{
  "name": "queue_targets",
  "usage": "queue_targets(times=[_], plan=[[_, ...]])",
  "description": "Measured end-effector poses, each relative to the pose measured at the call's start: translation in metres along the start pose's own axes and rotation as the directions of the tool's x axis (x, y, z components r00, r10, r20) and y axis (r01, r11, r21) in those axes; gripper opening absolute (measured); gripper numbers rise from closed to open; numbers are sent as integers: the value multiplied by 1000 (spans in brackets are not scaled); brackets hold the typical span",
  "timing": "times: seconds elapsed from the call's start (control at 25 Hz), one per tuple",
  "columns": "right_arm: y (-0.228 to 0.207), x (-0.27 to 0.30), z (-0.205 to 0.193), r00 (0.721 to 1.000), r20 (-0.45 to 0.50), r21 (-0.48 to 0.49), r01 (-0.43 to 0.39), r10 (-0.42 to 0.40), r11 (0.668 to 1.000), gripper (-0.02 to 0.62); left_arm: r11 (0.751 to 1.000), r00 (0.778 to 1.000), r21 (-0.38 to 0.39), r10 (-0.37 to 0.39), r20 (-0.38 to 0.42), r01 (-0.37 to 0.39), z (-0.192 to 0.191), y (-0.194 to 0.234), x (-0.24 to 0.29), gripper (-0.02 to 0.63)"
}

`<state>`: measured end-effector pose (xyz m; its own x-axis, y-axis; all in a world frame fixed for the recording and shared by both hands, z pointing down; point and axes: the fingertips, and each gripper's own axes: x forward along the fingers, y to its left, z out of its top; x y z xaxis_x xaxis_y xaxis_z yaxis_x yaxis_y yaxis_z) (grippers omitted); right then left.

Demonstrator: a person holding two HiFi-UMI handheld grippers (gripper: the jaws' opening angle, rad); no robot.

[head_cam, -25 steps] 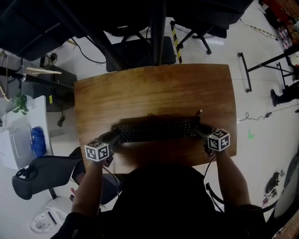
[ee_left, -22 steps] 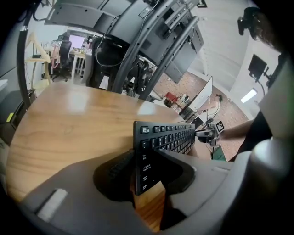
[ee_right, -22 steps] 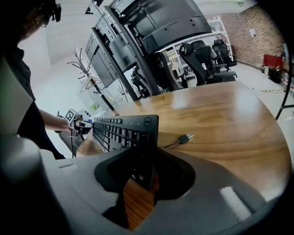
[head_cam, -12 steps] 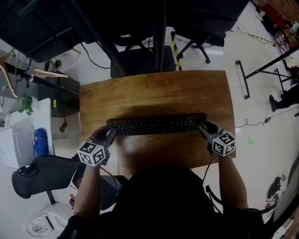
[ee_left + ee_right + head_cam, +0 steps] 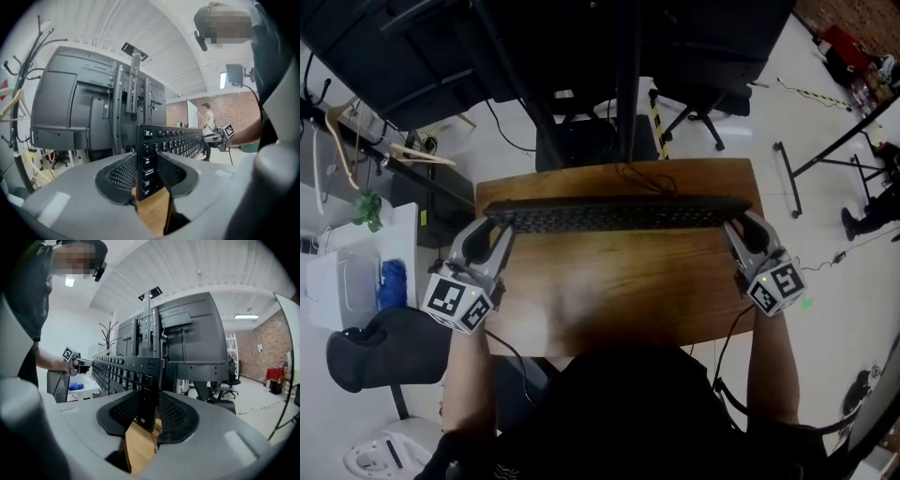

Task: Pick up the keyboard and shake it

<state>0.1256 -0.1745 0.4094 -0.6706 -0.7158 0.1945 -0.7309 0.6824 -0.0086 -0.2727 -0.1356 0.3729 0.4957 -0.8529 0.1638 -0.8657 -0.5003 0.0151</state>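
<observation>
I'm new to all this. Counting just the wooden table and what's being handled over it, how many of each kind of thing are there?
keyboard: 1, black, clamped at both ends
grippers: 2, the left gripper and the right gripper, each shut on one end of the keyboard
table: 1, wooden
Total: 4

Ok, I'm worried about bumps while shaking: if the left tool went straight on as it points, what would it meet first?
The keyboard, which the left tool grips by its end. Beyond it, the big grey screen on its stand looks next in line, though depth is unclear.
</observation>
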Motion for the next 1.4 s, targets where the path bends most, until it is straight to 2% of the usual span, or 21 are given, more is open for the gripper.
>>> queue_targets(times=[0.16, 0.32, 0.52, 0.68, 1.08, 1.24, 1.4], plan=[[3, -9, 61, 991, 128, -85, 38, -27, 996, 126, 998, 992, 67, 14, 123, -22, 56, 0, -14, 127], [5, -27, 104, 972, 231, -132, 71, -39, 989, 126, 989, 971, 141, 16, 238, -51, 107, -12, -30, 127], [12, -53, 147, 930, 364, -194, 132, -54, 972, 129, 968, 934, 234, 5, 357, -94, 155, -29, -53, 127], [20, -66, 173, 896, 441, -232, 161, -43, 959, 129, 958, 906, 261, -2, 424, -120, 175, -35, -66, 126], [24, -80, 193, 849, 525, -236, 203, -51, 950, 132, 944, 881, 297, -12, 473, -147, 200, -45, -80, 123], [24, -82, 197, 847, 530, -243, 207, -49, 948, 132, 952, 879, 276, -16, 476, -132, 204, -47, -78, 121], [21, -76, 189, 862, 504, -236, 193, -49, 952, 132, 966, 895, 234, -10, 446, -106, 192, -42, -70, 123]])
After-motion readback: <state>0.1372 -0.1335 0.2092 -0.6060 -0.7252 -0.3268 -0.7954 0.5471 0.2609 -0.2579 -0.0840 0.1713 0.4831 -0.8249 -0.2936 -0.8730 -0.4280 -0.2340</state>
